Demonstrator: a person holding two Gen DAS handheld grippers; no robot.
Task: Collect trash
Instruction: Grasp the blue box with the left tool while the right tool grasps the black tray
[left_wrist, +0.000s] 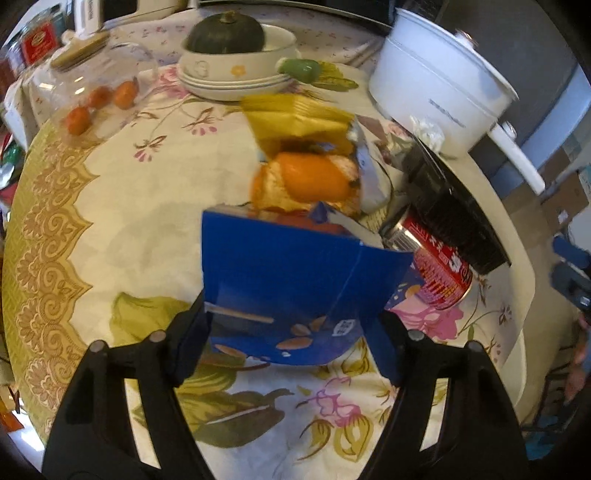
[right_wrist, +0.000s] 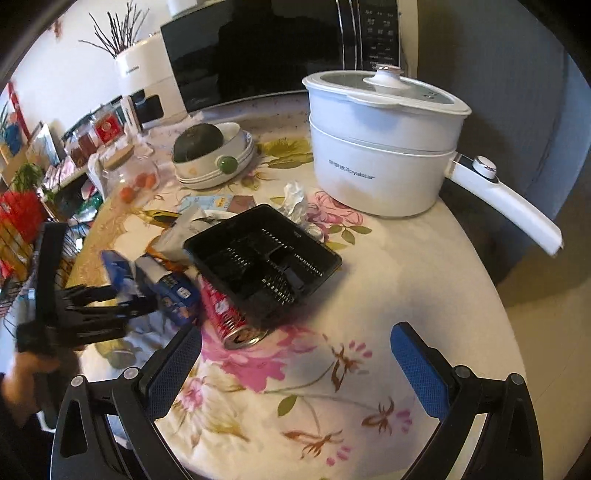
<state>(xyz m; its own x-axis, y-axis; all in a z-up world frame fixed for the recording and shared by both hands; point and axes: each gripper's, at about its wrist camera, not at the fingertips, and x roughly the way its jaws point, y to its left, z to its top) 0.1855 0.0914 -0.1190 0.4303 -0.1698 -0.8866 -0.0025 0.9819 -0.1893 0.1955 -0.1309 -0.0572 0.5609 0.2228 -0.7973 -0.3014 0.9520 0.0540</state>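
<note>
A blue carton (left_wrist: 295, 273) with its top torn open stands on the flowered tablecloth (left_wrist: 129, 206). My left gripper (left_wrist: 291, 317) has a finger pressed on each side of it. Behind the carton lie orange peel (left_wrist: 310, 181) and a yellow packet (left_wrist: 295, 118). To its right a red can (left_wrist: 439, 269) lies on its side, against a black plastic tray (left_wrist: 450, 218). In the right wrist view my right gripper (right_wrist: 295, 339) is open and empty above the cloth. The can (right_wrist: 225, 310) and tray (right_wrist: 262, 254) lie just ahead of it to the left. The left gripper (right_wrist: 122, 299) holds the carton (right_wrist: 177, 291) at the left.
A white electric pot (right_wrist: 380, 147) with a long handle stands at the back right. Stacked bowls (right_wrist: 221, 173) carry a dark squash, and a glass jar (right_wrist: 136, 177) holds small oranges. Crumpled tissue (right_wrist: 295, 199) lies behind the tray. The table's rounded edge (right_wrist: 506, 332) runs along the right.
</note>
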